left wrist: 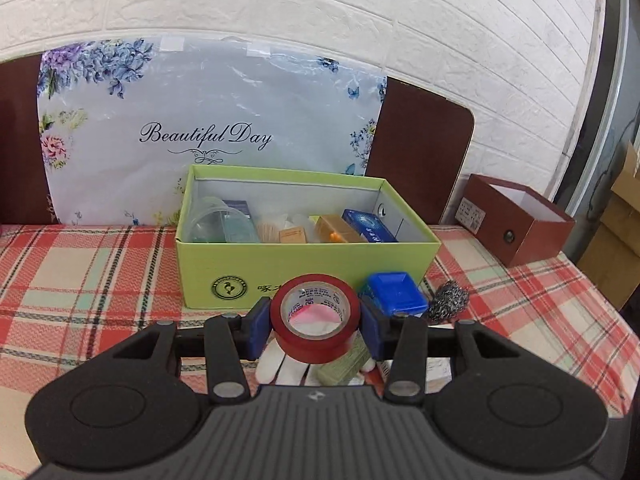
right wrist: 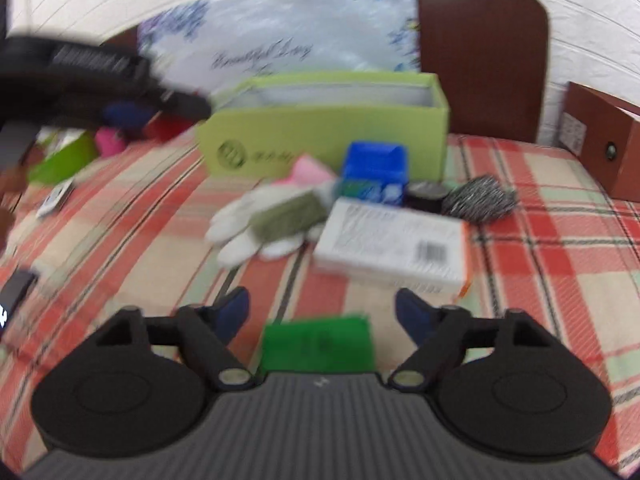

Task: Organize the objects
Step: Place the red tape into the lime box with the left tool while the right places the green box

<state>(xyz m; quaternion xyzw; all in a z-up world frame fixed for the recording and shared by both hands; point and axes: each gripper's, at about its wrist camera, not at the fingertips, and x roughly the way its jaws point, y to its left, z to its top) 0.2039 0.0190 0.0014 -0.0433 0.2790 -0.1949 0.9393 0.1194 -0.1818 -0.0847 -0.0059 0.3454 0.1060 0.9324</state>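
In front of green box [left wrist: 304,276]: left gripper [left wrist: 316,322] fingers clamp red tape roll [left wrist: 314,316], likely for boxing.
Right gripper [right wrist: 322,312] fingers wide, empty; white carton [right wrist: 390,246] at 12 o'clock.

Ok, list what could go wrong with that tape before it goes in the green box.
1. The left tool pinches the red tape roll only at its round sides, so it may twist or slip out.
2. The green box is already crowded along its floor; the roll could land on the clear cup or the small cartons.
3. The near wall of the box stands just ahead, so a low carry might bump it.
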